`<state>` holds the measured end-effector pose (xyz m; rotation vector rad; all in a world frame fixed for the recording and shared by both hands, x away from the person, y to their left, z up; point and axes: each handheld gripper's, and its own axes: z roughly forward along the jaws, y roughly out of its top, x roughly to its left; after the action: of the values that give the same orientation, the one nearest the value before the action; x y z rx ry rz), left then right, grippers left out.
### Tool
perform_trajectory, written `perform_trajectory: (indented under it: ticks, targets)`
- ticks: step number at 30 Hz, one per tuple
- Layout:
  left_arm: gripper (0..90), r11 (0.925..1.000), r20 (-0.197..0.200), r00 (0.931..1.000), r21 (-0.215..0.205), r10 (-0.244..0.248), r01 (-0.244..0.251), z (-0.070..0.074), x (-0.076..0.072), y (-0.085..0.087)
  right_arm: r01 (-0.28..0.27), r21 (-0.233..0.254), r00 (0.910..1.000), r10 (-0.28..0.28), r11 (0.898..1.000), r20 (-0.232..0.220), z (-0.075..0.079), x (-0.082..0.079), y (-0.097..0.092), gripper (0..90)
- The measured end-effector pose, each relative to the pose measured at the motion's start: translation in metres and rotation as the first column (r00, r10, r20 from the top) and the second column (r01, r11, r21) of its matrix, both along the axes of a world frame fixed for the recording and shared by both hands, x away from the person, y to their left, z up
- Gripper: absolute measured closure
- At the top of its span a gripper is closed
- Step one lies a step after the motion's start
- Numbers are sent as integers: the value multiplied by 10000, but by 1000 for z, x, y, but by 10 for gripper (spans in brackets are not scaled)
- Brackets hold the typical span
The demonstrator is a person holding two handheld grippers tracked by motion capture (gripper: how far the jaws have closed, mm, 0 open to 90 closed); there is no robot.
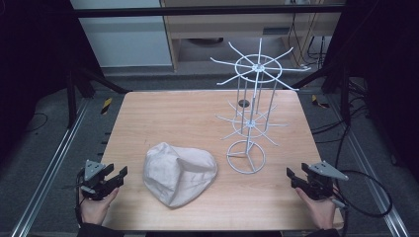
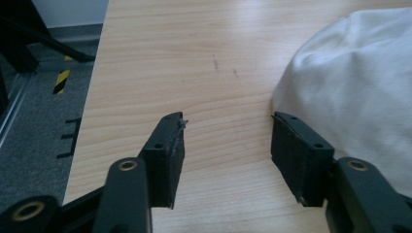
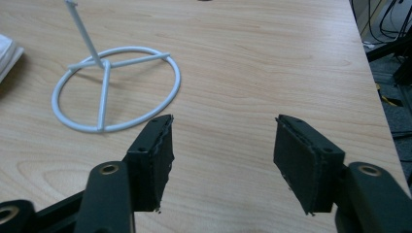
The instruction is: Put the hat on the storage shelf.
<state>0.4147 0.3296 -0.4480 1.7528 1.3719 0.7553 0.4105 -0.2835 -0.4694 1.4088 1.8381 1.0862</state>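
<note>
Nearest the person, both tools rest at the front corners of the table [image 1: 163, 106], nothing done yet as far as the scene shows. The left gripper [image 1: 117, 176] has its jaws spread wide with only bare wood between them; the right gripper [image 1: 292, 177] stands just as wide apart and equally empty.

Just beside the left gripper, toward its right jaw, lies the white cloth hat [image 1: 179, 173], crumpled in a soft heap on the wood; in the left gripper view its edge [image 2: 350, 82] sits close to the jaw without touching it. Ahead of the right gripper and off to its left stands the white wire rack [image 1: 249, 113], its ring base [image 3: 116, 87] flat on the table, spoked tiers rising above, all arms bare.

Judging from this layout, the work is at its very start: the hat is not yet gripped or lifted, and hanging it on the rack is all still to come.
</note>
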Motion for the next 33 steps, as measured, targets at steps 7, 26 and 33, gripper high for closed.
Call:
perform_trajectory:
  ticks: [7, 26, 33]
  targets:
    - [571, 9974, 100, 9983, -433, -570, 574, 18, -10, -10, -42, 86, 10000, 42, 10000, -1, 3, -4, -4, 488]
    - [895, 9538, 26, 9545, -369, -2982, 2981, 40, -32, -76, -265, -9, 9993, 265, 9996, -262, 3, -3, -3, 638]
    - [895, 9156, -371, 9149, -242, -4019, 4013, 38, -41, -106, -316, -18, 9988, 315, 9995, -367, 3, -2, -3, 652]
